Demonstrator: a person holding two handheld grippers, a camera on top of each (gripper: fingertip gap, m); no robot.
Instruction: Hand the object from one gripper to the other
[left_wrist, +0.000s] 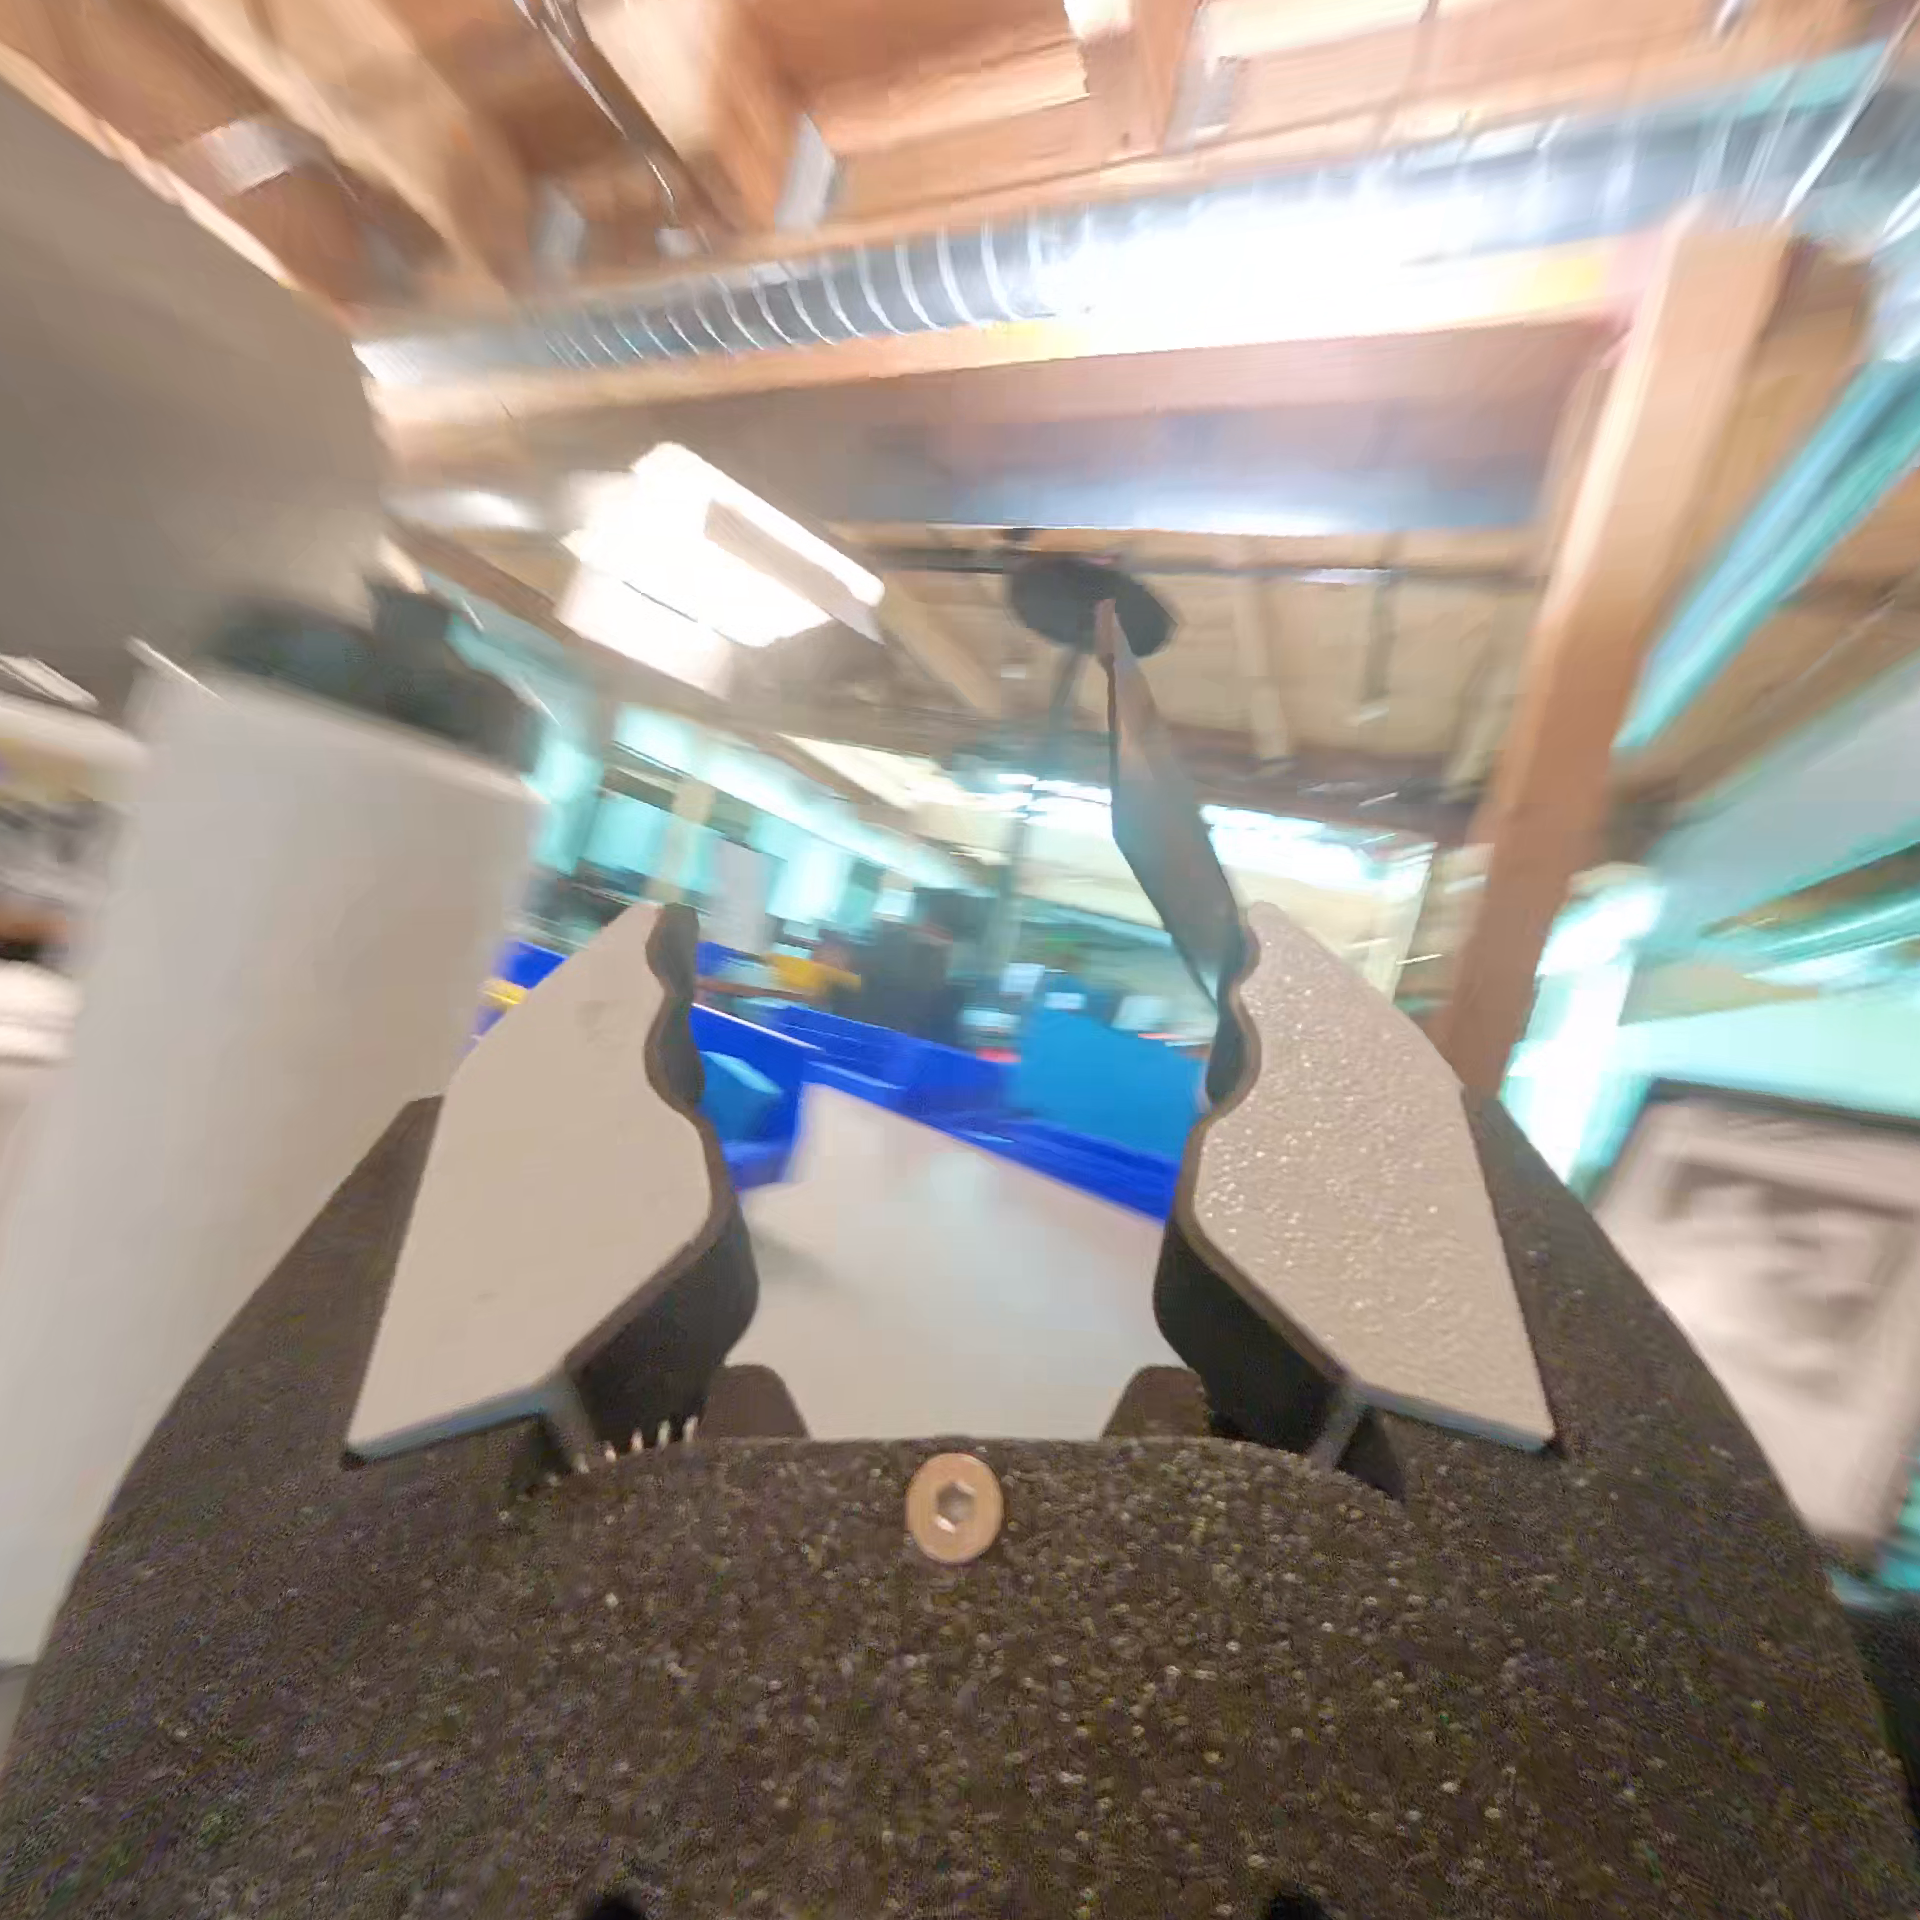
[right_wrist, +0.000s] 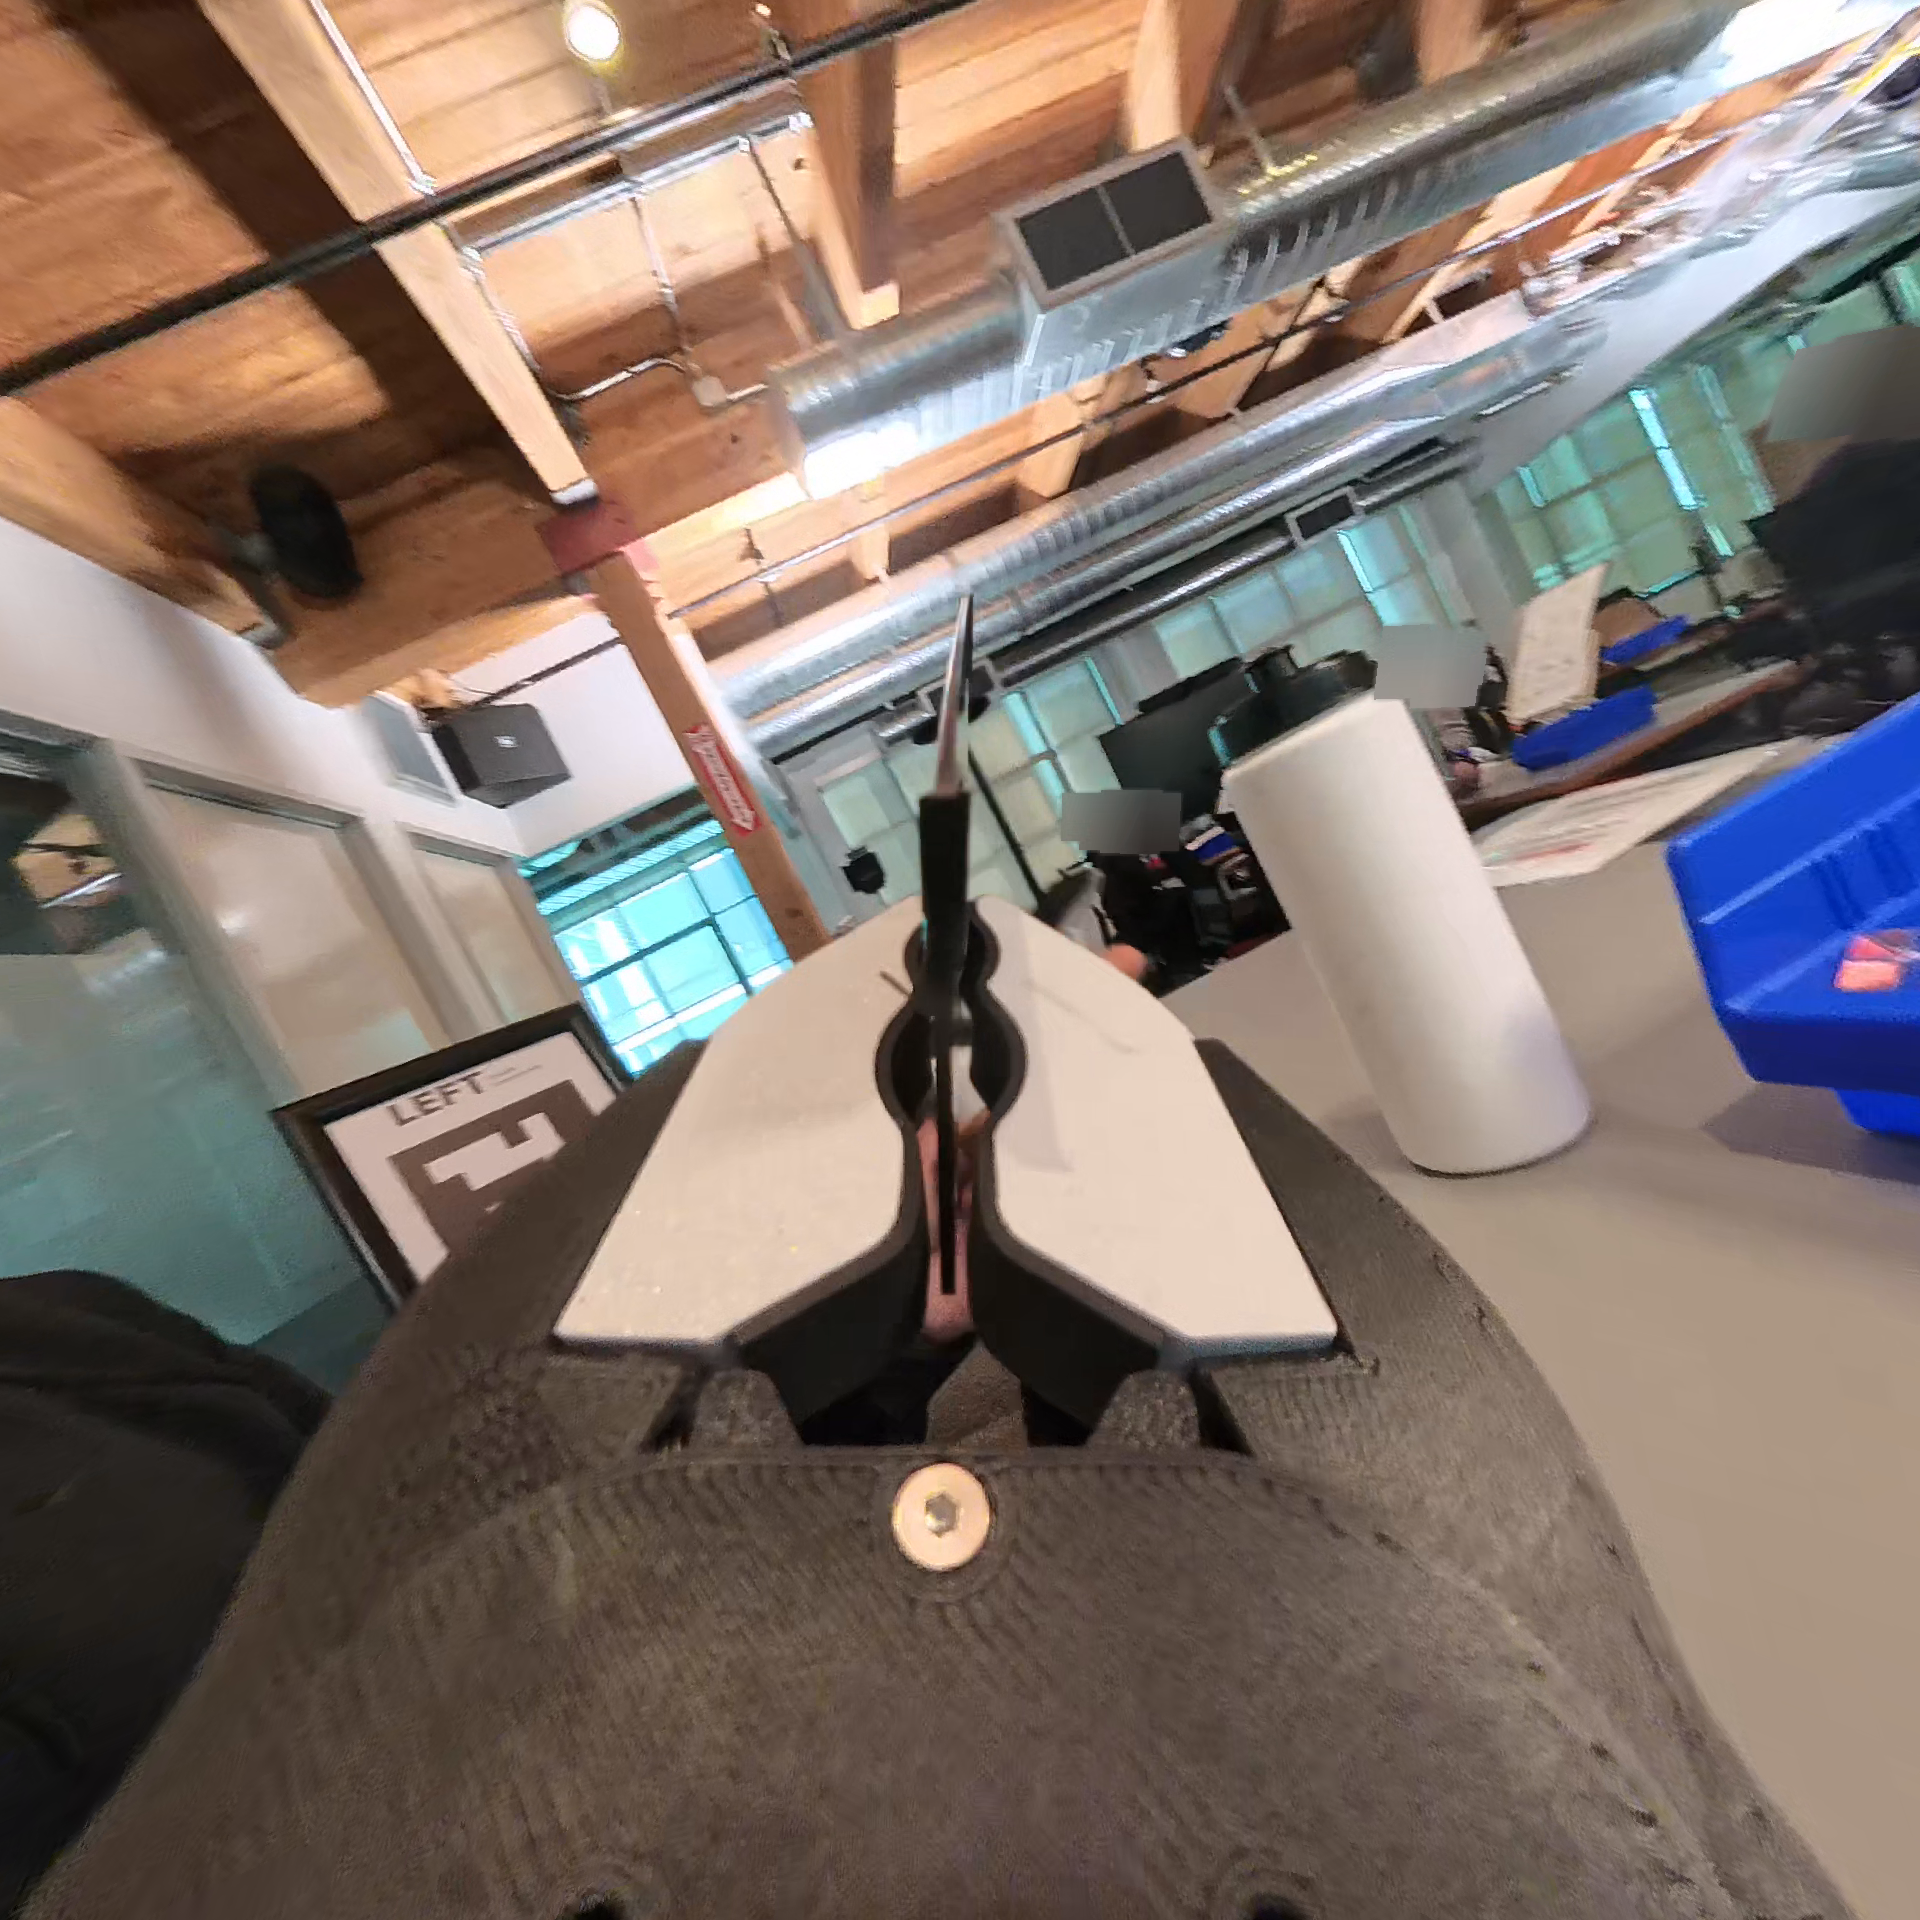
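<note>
Right gripper (right_wrist: 951, 940) clamps a thin black object (right_wrist: 948, 894). Only the left wrist view shows the left gripper (left_wrist: 956, 935) spread wide, the black object (left_wrist: 1164, 831) against one finger (left_wrist: 1340, 1143).

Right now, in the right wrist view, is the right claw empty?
No: the right claw is shut on a thin black object that sticks up past its tips.

Hand-held gripper (right_wrist: 951, 977) clamped on thin black object (right_wrist: 948, 883).
</note>
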